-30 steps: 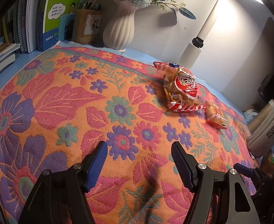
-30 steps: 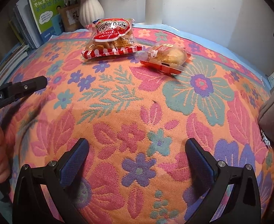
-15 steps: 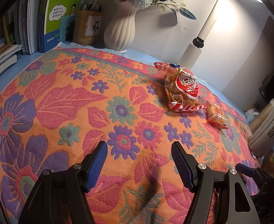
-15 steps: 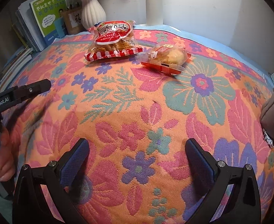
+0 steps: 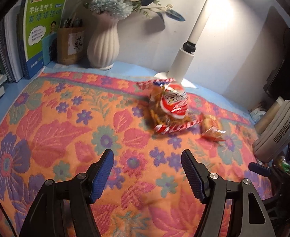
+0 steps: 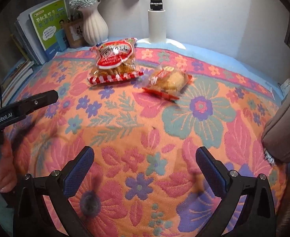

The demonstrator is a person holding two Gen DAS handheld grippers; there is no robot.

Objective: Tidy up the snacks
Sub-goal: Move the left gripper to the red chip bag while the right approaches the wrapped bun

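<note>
A red and clear bag of crackers (image 5: 169,108) (image 6: 114,62) lies on the flowered cloth (image 5: 66,122) toward the back. A small wrapped pastry (image 5: 212,128) (image 6: 167,81) lies just right of it. My left gripper (image 5: 147,169) is open and empty, above the cloth in front of the cracker bag. My right gripper (image 6: 145,165) is open and empty, some way in front of both snacks. The left gripper's body (image 6: 22,106) shows at the left of the right wrist view.
A white vase with flowers (image 5: 103,45), a pen holder (image 5: 70,45) and upright books (image 5: 42,33) stand along the back left. A white lamp post (image 5: 186,59) (image 6: 156,23) stands behind the snacks. A grey pouch (image 5: 277,132) (image 6: 283,128) sits at the right edge.
Both grippers have moved forward toward the snacks and the views tilted up; the snacks look closer. Both stay open.
</note>
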